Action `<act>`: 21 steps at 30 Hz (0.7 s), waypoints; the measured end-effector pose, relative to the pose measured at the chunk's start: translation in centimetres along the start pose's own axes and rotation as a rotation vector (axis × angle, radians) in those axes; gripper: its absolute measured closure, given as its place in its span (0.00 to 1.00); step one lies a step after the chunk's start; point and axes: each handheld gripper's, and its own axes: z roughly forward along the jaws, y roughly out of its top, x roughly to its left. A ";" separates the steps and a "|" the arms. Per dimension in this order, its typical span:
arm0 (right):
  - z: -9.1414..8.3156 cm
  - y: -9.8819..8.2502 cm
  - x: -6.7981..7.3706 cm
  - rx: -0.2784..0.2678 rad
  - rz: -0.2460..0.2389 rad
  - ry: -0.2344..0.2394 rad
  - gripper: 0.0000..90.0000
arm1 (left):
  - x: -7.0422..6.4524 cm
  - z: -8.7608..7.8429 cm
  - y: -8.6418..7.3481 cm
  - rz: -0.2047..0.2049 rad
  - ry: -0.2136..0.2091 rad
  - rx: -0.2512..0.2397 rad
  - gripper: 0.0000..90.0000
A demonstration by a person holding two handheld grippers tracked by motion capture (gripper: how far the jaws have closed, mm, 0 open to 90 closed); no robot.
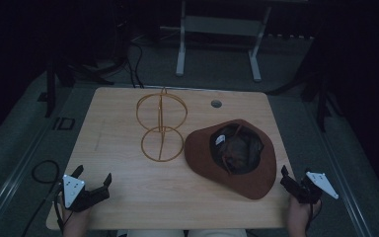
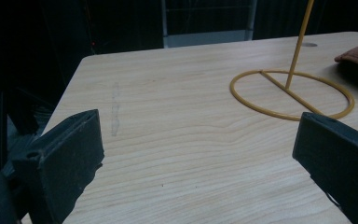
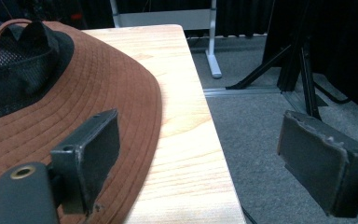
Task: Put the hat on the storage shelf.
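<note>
A brown hat (image 1: 237,160) of soft stitched cloth lies upside down on the pale wooden tabletop (image 1: 123,197), beside a thin golden wire stand (image 1: 161,126). The left gripper (image 1: 93,180) and the right gripper (image 1: 294,177) both stand open, holding nothing.

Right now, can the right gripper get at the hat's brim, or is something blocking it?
Probably yes. The right gripper sits open at the table's near right corner, right beside the brown hat's brim; in the right gripper view its one jaw already hangs over the brim, with nothing between.
</note>
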 end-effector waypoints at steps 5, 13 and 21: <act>0.0 0.0 0.2 0.020 -0.012 -0.008 0.15 | 0.0 -0.1 0.0 -0.010 -0.006 -0.014 0.03; -0.7 1.5 0.4 0.049 0.013 0.028 0.15 | 0.0 -0.2 0.1 -0.022 -0.004 -0.020 0.03; -0.8 4.3 2.0 0.105 -0.027 0.080 0.16 | -0.2 -0.4 0.2 -0.036 -0.019 -0.030 0.03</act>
